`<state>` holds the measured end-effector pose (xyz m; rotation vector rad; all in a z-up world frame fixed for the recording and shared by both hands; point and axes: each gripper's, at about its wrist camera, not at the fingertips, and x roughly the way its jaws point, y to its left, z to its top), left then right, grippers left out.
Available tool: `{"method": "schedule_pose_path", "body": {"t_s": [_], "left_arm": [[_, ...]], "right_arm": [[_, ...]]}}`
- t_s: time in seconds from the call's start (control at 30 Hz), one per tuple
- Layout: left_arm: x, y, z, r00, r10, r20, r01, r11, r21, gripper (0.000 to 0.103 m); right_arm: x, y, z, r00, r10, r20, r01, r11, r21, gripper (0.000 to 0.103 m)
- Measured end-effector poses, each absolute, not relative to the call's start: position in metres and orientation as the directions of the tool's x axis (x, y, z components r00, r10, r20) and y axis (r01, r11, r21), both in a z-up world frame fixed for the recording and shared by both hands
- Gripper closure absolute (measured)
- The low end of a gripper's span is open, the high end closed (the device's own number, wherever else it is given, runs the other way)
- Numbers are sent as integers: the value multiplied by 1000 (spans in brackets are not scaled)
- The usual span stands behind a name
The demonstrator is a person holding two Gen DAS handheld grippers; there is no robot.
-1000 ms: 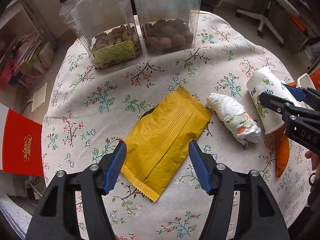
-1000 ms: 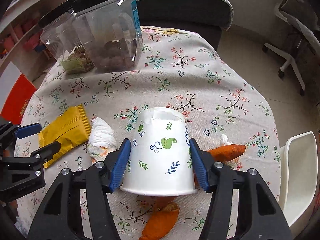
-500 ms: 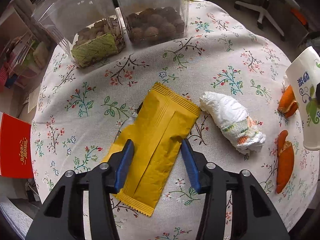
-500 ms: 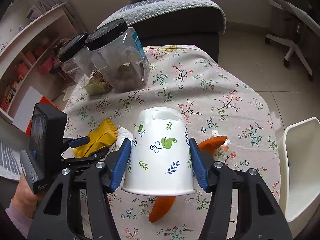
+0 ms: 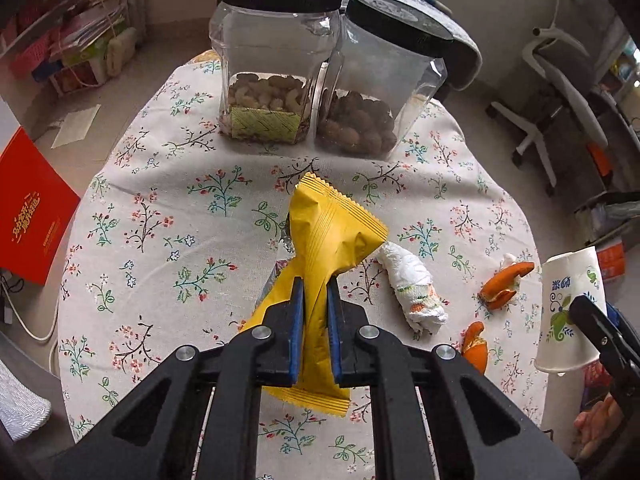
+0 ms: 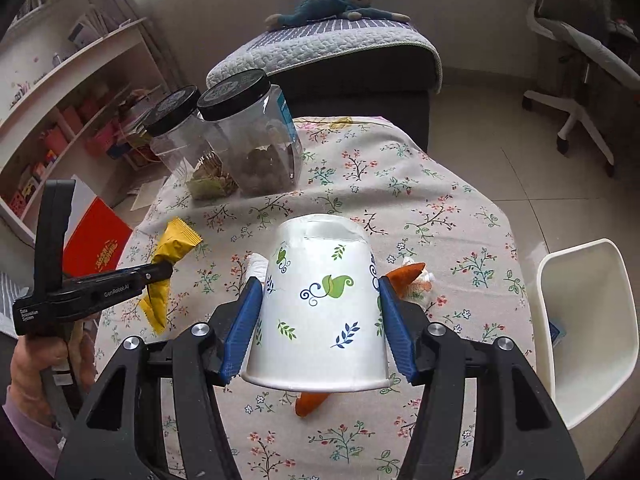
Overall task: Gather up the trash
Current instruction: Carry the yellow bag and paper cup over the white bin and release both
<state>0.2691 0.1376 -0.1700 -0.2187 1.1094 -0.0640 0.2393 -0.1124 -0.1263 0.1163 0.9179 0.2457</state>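
1. Two grippers over a round surface (image 5: 152, 248) with a floral cloth – each with trash clamped.
2. Left gripper (image 5: 314, 292): pads pinched tight on a yellow wrapper (image 5: 332, 232), jaws just closed onto it; wrapper crumpled at the waist, upper end fanned out, lower end hanging clear of the cloth.
3. Right gripper (image 6: 320, 304): roughly half open, pads pressed on both sides of a white paper cup (image 6: 320, 300) – upside down, rim toward the camera, raised off the surface.
4. Left on the cloth: a wadded tissue (image 5: 416, 292) just beside the wrapper, two pieces of orange peel (image 5: 506, 282) nearer the cup.
5. Far edge: two clear jars (image 5: 276, 72) with black lids, touching, part full of nuts.
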Motion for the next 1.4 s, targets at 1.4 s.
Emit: {"method": "schedule_pose_path", "body": {"t_s": [1.4], "left_arm": [[218, -49, -64, 840, -32, -542, -9, 997, -72, 92]], "right_arm": [[187, -211, -64, 868, -194, -457, 198, 979, -40, 45]]}}
